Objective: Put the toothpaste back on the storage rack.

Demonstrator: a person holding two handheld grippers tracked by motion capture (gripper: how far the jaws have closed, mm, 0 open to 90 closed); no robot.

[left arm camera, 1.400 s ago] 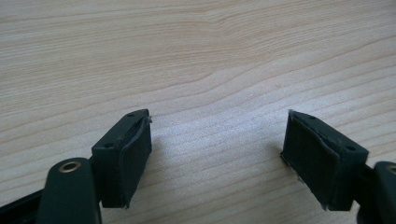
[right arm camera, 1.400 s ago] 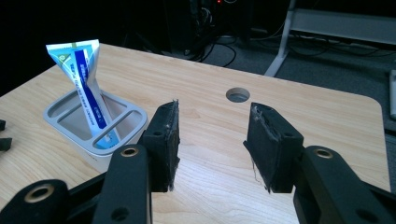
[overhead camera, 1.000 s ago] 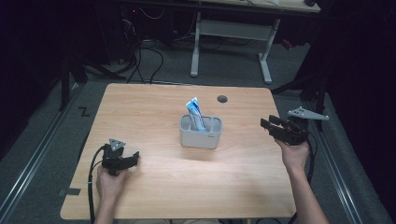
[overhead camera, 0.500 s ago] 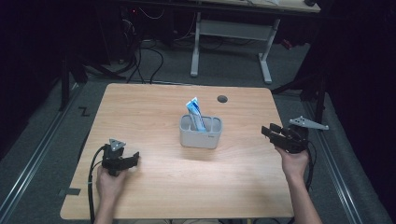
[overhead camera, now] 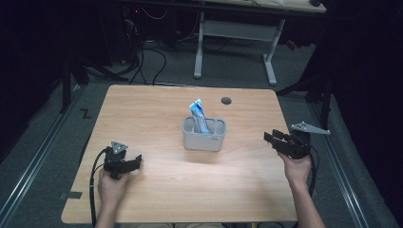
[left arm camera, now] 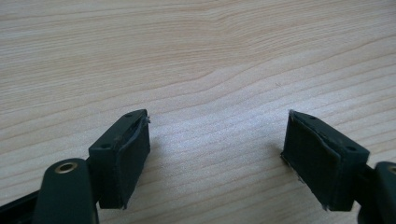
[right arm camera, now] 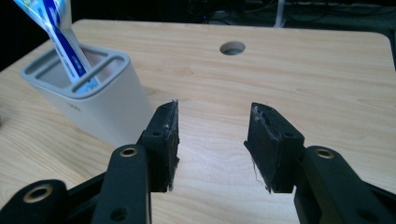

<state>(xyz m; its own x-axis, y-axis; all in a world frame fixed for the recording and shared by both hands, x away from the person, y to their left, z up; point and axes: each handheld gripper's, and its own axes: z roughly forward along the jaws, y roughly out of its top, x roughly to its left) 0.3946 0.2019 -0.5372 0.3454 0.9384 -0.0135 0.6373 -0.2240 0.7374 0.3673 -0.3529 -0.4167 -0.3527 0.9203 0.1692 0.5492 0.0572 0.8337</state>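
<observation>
Toothpaste tube [overhead camera: 199, 115] leans in the grey holder [overhead camera: 204, 134] mid-bench [overhead camera: 157, 194], at nine o'clock from the right gripper [overhead camera: 270, 139], whose empty fingers [right arm camera: 163, 140], half-spread, should square up before closing.

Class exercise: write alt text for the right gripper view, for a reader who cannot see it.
Two open black jaws of the right tool hover empty over a wooden table, beside a white holder containing a blue-and-white tube.
</observation>
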